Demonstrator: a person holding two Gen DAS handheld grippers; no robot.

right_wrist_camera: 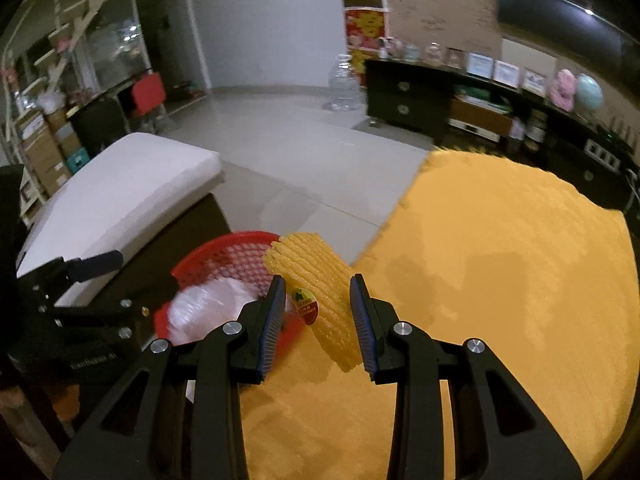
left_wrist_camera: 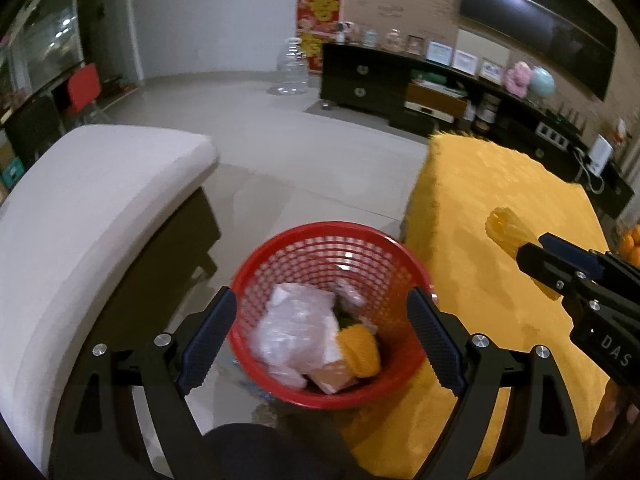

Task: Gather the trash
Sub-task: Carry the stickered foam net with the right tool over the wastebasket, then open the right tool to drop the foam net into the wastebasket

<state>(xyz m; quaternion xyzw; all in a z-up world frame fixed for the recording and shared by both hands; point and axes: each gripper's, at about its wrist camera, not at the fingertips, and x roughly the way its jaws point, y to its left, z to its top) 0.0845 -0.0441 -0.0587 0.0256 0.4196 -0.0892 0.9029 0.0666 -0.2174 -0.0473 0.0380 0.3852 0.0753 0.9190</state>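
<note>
1. Right gripper (right_wrist_camera: 318, 316) is clamped on a yellow foam fruit net (right_wrist_camera: 316, 288), the ribbed sleeve pinched between its blue pads (right_wrist_camera: 272, 320).
2. A small oval sticker (right_wrist_camera: 305, 305), red and green, sits on the side of the net that faces the wrist camera.
3. Seen from the right wrist, the net is in the air just right of the red basket (right_wrist_camera: 224, 258), its far end overlapping the basket's rim in the picture.
4. From the left wrist, the same net (left_wrist_camera: 506, 230) shows well to the right of the red basket (left_wrist_camera: 280, 248), over the yellow cloth (left_wrist_camera: 480, 184), with the right gripper (left_wrist_camera: 532, 258) closed on its near end.
5. Left gripper (left_wrist_camera: 322, 332) has its jaws wide apart with nothing between them; it hangs above the basket, and the basket mouth shows in the gap.
6. Inside the basket lie a crumpled clear plastic bag (left_wrist_camera: 294, 328), another yellow foam net (left_wrist_camera: 360, 350) and a brown cardboard scrap (left_wrist_camera: 334, 376).
7. The basket stands on the pale tiled floor (left_wrist_camera: 280, 152), touching or just beside the edge of the yellow cloth on its right.
8. Left of the basket is a white cushioned bench (left_wrist_camera: 100, 184) on a dark base.
9. Beyond the basket, across the floor, a dark low cabinet (left_wrist_camera: 364, 80) runs along the wall, with an empty clear water jug (left_wrist_camera: 292, 66) standing left of it.
</note>
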